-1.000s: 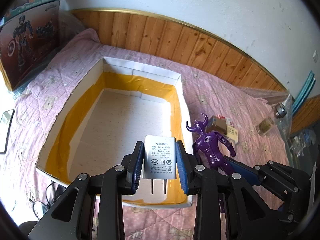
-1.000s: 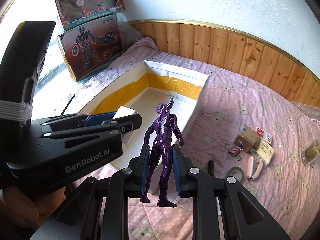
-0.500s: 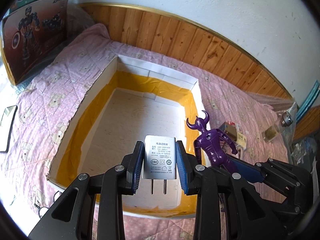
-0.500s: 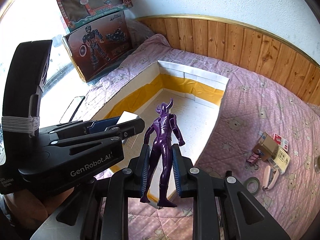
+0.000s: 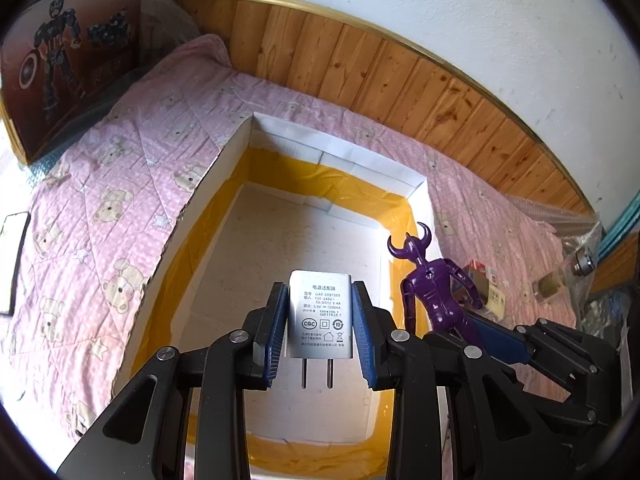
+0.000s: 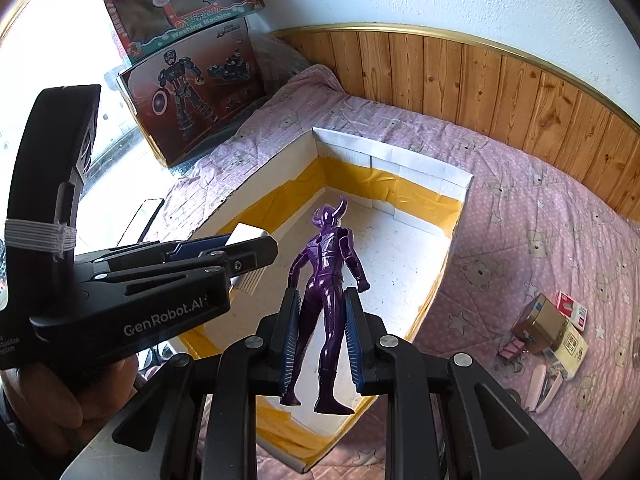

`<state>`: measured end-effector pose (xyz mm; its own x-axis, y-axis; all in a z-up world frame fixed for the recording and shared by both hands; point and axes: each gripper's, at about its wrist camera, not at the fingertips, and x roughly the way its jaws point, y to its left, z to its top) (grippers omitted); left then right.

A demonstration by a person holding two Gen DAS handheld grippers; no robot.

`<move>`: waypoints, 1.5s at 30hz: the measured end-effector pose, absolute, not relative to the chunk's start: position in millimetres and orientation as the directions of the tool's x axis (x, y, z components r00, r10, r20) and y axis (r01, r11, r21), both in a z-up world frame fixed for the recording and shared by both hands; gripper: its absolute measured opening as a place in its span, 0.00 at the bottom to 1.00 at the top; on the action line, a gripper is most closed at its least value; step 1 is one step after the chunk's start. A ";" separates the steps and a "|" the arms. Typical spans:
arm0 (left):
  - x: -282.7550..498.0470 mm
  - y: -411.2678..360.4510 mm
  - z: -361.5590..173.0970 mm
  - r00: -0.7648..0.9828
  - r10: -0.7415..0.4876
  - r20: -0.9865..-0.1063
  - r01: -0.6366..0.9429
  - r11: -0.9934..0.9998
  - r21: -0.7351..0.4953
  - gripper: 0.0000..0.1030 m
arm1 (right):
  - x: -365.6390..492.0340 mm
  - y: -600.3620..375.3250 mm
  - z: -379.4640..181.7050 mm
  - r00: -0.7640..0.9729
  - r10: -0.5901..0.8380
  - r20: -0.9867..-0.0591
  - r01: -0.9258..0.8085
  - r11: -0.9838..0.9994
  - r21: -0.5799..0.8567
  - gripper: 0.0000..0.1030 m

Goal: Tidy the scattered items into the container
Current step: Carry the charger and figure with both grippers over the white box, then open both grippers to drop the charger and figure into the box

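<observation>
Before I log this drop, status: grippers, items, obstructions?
Left gripper shut on white charger. Right gripper shut on purple figure. Both over open box. Nothing blocking.

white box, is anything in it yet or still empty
Empty: the white box shows only bare floor in both views. The charger and purple figure are held above it in the fingers.

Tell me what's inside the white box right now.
The white box shows only bare floor and yellow-taped walls. Its near end is covered by the left gripper holding the charger, so that part is unseen.
</observation>
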<state>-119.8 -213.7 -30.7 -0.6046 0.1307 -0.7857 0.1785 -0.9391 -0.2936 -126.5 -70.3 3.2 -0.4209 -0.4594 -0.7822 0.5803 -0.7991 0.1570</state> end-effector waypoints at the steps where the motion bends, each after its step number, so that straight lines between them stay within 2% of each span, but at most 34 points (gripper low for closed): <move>1: -123.3 -215.3 -31.3 -0.602 0.132 -0.788 0.181 -0.938 -0.295 0.31 | -129.6 -71.1 2.3 -0.417 -0.459 -0.784 0.580 -0.799 0.160 0.23; 21: -204.5 -232.1 -58.5 -0.517 0.128 -0.847 0.226 -0.934 -0.279 0.32 | -193.9 -90.5 -27.1 -0.363 -0.413 -0.835 0.569 -0.808 0.153 0.23; 38: -253.4 -238.8 -96.8 -0.431 0.074 -0.900 0.321 -0.919 -0.229 0.32 | -254.3 -121.3 -64.4 -0.322 -0.268 -0.908 0.599 -0.800 0.024 0.23; 45: -259.0 -246.0 -102.9 -0.413 0.100 -0.905 0.340 -0.905 -0.255 0.36 | -260.9 -122.4 -69.6 -0.318 -0.246 -0.916 0.597 -0.802 0.009 0.23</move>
